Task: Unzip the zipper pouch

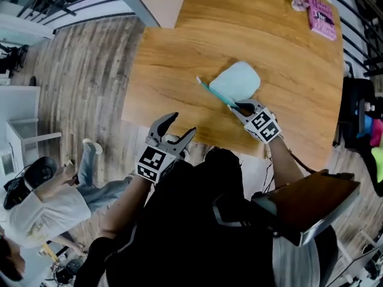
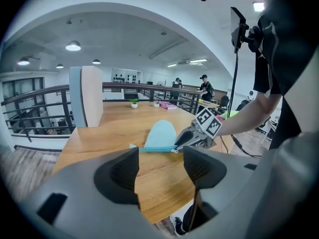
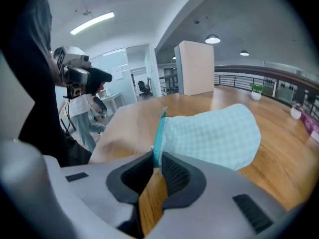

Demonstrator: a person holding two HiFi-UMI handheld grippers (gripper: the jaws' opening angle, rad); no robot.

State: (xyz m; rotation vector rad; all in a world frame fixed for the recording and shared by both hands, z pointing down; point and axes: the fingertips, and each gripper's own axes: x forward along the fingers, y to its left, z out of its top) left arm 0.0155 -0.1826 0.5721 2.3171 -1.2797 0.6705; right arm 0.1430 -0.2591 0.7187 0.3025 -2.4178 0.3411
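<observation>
On the wooden table (image 1: pixel 179 70) lies one zipper pouch (image 1: pixel 236 81). Of two grippers, the right gripper (image 1: pixel 242 108) pinches its near end; the left gripper (image 1: pixel 183 123) stands spread, empty.

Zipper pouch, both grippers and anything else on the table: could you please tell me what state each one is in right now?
zipper pouch: lying flat on the table, zipper apparently closed along its length.
right gripper: shut on the zipper end of the zipper pouch.
left gripper: open, empty, apart from the pouch.
pink book: closed, flat at the table's far corner.
</observation>
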